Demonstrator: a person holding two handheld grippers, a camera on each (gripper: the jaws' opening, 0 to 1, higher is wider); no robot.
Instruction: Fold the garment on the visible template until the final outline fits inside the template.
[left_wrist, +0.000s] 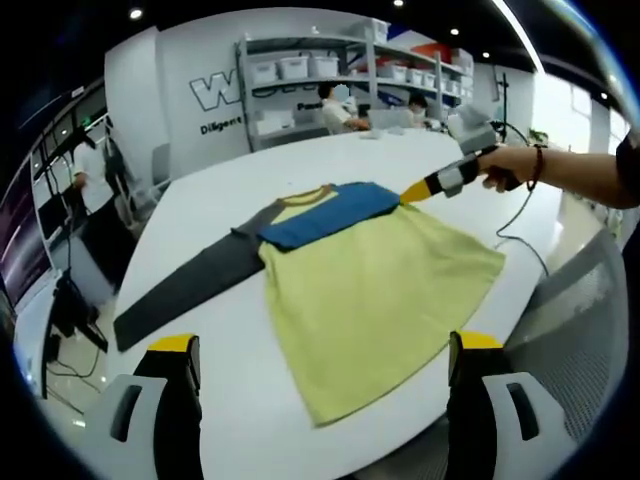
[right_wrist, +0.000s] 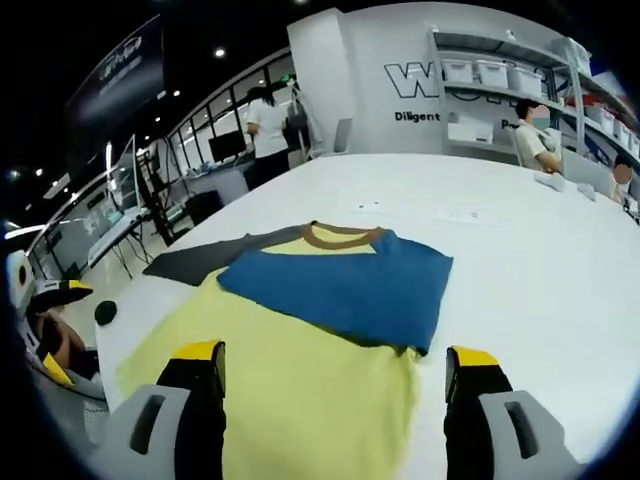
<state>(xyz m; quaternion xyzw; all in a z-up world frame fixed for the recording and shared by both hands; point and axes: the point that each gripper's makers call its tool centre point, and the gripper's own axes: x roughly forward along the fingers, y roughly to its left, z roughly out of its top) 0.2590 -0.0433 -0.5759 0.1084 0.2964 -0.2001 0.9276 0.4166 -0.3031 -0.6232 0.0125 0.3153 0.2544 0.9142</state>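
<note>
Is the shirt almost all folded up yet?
Not yet, just started. Done: the blue sleeve is folded across the yellow shirt. In hand: nothing; the left gripper hangs open, and the right gripper hovers open above the shirt. Left: the gray sleeve lies stretched out on the white table, and the body is unfolded.

Left hand-held gripper (left_wrist: 322, 375): black jaws, yellow tips, grey housings; wrist (left_wrist: 537, 167) wears dark band

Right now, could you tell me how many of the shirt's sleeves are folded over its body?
1: the blue sleeve lies folded across the yellow shirt's chest. The grey sleeve is spread out flat on the white table, not folded in yet.
</note>
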